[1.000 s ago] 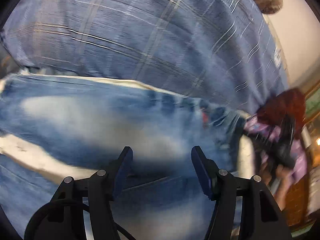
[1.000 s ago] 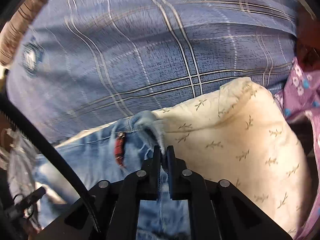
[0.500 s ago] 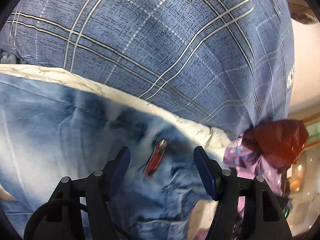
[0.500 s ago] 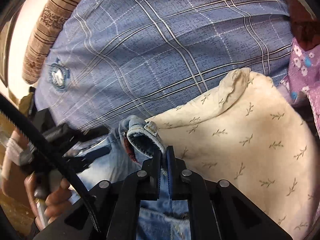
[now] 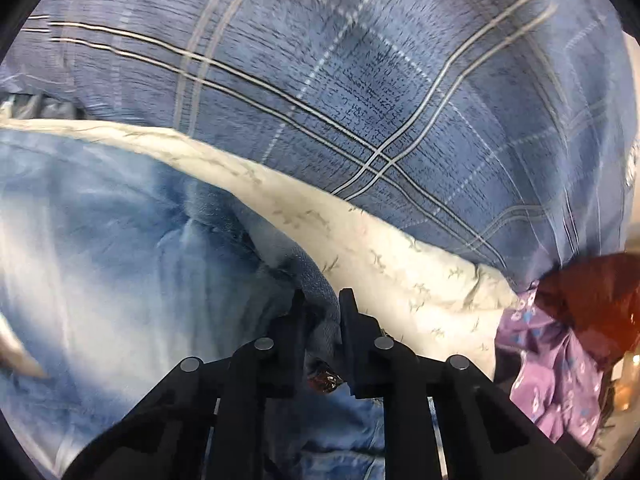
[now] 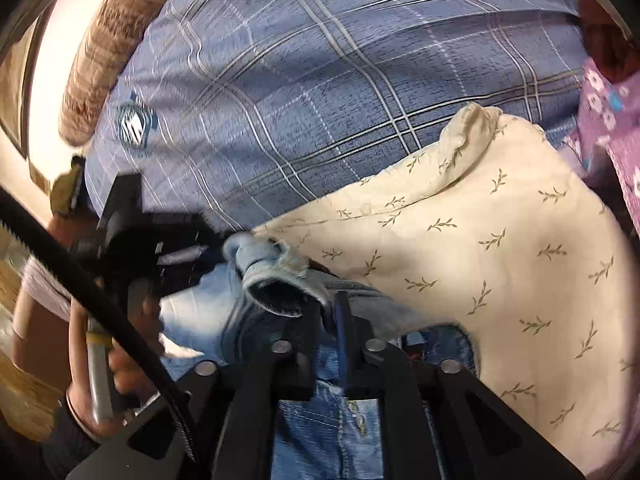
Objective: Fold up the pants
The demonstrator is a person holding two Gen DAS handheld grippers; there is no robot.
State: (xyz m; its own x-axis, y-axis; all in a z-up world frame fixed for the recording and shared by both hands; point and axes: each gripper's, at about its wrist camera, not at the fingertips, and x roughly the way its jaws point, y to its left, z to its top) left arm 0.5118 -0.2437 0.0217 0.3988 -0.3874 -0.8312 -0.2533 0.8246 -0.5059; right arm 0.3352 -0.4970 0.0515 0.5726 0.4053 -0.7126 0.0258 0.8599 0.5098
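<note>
The pants are faded blue jeans (image 5: 120,264) lying on a cream leaf-print sheet (image 5: 380,264). My left gripper (image 5: 323,304) is shut on a bunched fold of the jeans near the waistband. In the right wrist view the jeans (image 6: 328,424) run under my right gripper (image 6: 332,308), which is shut on the raised denim edge (image 6: 276,276) next to the cream sheet (image 6: 500,280). The left gripper (image 6: 160,248) shows there too, blurred, just left of that edge.
A blue plaid cover (image 5: 360,100) fills the far side in both views (image 6: 340,92). Purple floral cloth (image 5: 560,376) and a dark red bag (image 5: 592,296) lie at the right. A striped brown bolster (image 6: 104,52) is at the far left.
My left gripper moved onto the waistband area and closed on a fold of denim; it was open before. My right gripper stays shut on the denim edge, which has lifted and curled.
</note>
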